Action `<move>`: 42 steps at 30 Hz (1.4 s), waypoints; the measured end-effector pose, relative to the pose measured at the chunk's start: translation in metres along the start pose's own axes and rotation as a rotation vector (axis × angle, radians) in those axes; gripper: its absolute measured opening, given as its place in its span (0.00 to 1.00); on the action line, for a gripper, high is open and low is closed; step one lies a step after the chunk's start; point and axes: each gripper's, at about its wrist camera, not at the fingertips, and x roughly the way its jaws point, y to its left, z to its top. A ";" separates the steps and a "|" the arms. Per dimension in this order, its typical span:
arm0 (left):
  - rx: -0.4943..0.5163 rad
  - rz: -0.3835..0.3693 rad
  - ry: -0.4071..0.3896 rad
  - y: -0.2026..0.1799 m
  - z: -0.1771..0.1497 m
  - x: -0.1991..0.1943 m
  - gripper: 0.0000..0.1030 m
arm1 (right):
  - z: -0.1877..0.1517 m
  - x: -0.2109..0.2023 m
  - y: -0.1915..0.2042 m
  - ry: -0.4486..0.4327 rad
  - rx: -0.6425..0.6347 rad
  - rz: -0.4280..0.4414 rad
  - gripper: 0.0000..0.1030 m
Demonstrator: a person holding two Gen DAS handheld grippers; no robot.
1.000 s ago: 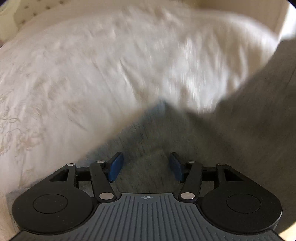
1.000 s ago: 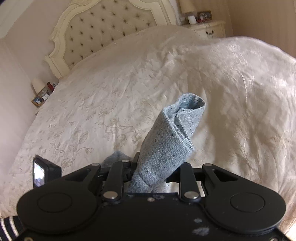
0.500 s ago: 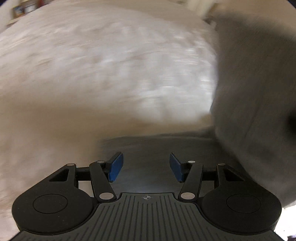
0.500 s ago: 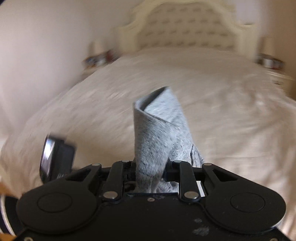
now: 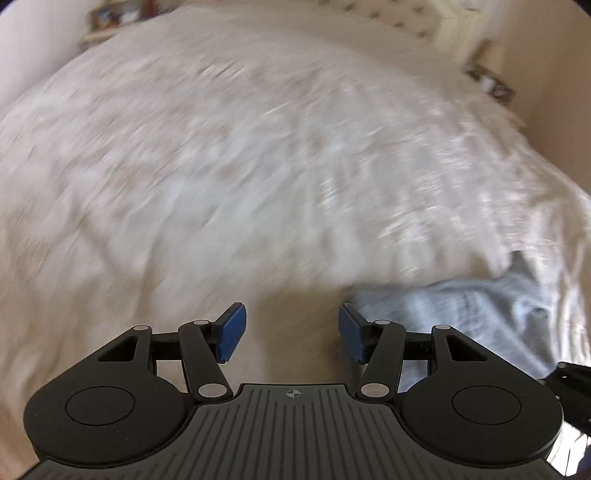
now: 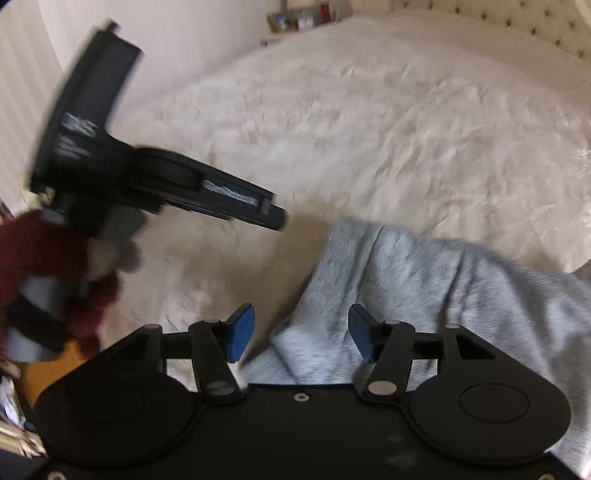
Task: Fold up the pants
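Left wrist view: the left gripper (image 5: 291,332) has its blue-padded fingers (image 5: 231,328) spread wide with nothing between them; only the cream bedspread (image 5: 258,166) shows in the gap. The bed fills most of the frame, blurred by motion. The grey pants (image 5: 465,314) lie bunched on the bedspread at about 4 o'clock from the frame's centre, just beyond the right-hand finger and partly hidden behind it. At 12 to 1 o'clock a strip of tufted headboard (image 5: 399,18) runs along the top edge. A nightstand (image 5: 107,22) with small items, too blurred to make out, sits at 11 o'clock. A black part at 4 o'clock on the frame's edge cannot be identified with certainty.

Right wrist view: the right gripper (image 6: 301,334) also has its fingers (image 6: 242,332) wide apart, gripping nothing. The pants (image 6: 424,295) lie rumpled on the bedspread (image 6: 369,129) directly under and ahead of the gap, spreading from 6 o'clock out to 4 o'clock, with a folded edge running up toward the centre. The left gripper (image 6: 273,218) enters from 9 to 10 o'clock, seen side-on and blurred, so its opening cannot be judged here. It is held by a hand (image 6: 110,254) below a dark red sleeve (image 6: 40,251), and its tip is above the bedspread just left of the pants. The headboard (image 6: 546,22) lies at 1 o'clock, the nightstand (image 6: 299,20) at 12 o'clock.
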 end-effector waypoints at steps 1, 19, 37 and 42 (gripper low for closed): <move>0.028 -0.026 -0.012 -0.010 0.003 -0.002 0.52 | -0.001 -0.013 -0.008 -0.022 0.027 -0.019 0.60; 0.559 -0.155 0.118 -0.114 -0.051 0.023 0.53 | -0.115 -0.104 -0.149 0.123 0.518 -0.358 0.55; 0.338 -0.286 0.268 -0.242 -0.093 0.077 0.54 | -0.019 -0.048 -0.263 0.177 0.169 -0.119 0.53; 0.317 -0.249 0.258 -0.245 -0.098 0.079 0.54 | -0.016 -0.016 -0.267 0.208 -0.049 -0.155 0.52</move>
